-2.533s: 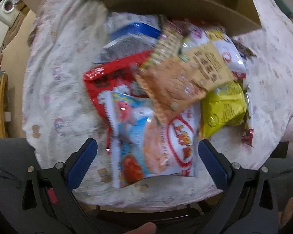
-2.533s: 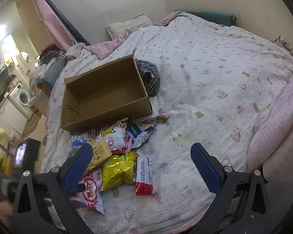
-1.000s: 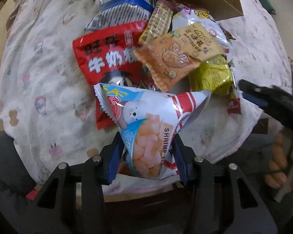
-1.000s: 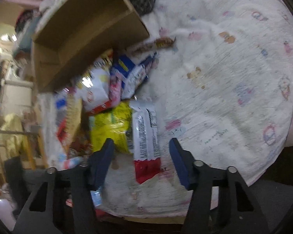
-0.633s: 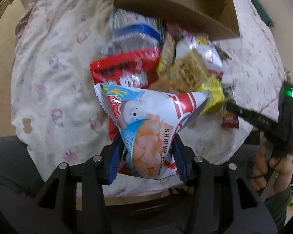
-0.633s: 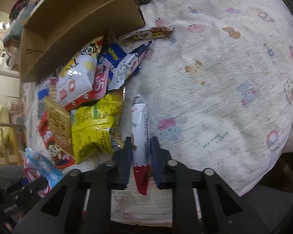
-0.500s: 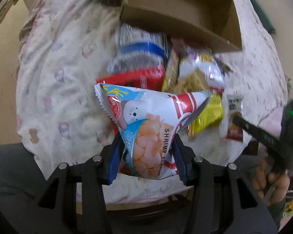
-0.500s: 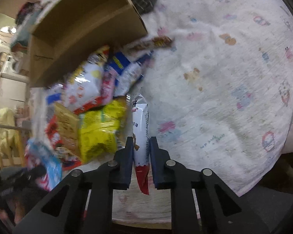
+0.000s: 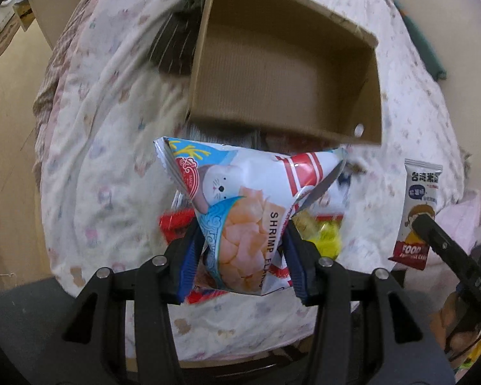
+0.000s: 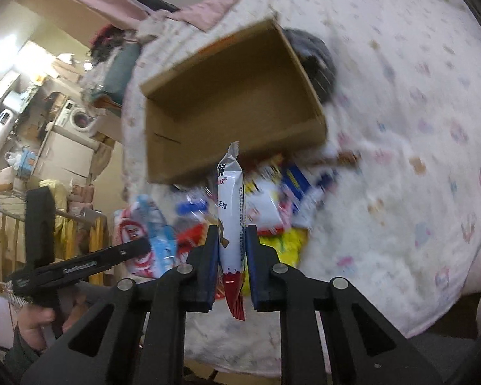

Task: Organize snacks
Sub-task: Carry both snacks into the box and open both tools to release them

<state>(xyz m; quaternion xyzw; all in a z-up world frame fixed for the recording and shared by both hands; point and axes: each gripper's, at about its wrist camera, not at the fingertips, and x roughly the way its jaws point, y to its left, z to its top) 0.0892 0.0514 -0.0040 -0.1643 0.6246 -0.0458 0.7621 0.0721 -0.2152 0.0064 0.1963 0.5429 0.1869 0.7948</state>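
Note:
My left gripper (image 9: 242, 240) is shut on a puffy white and blue shrimp flakes bag (image 9: 240, 202), held up in the air in front of an open cardboard box (image 9: 285, 73). My right gripper (image 10: 231, 243) is shut on a slim white and red snack packet (image 10: 230, 211), lifted above the snack pile (image 10: 272, 205). That same snack packet (image 9: 417, 208) shows at the right of the left wrist view. The box (image 10: 231, 109) has nothing in it. Most of the pile is hidden behind the shrimp bag in the left wrist view.
The box and the snacks lie on a bed with a white patterned cover (image 10: 417, 160). A dark cloth (image 10: 317, 61) lies behind the box. The left gripper and a hand (image 10: 41, 317) appear low left in the right wrist view. A washing machine (image 10: 77, 118) stands beyond the bed.
My right gripper shut on the slim packet and lifted it off the bed. My left gripper rose with the shrimp bag and moved toward the box, which now fills more of its view.

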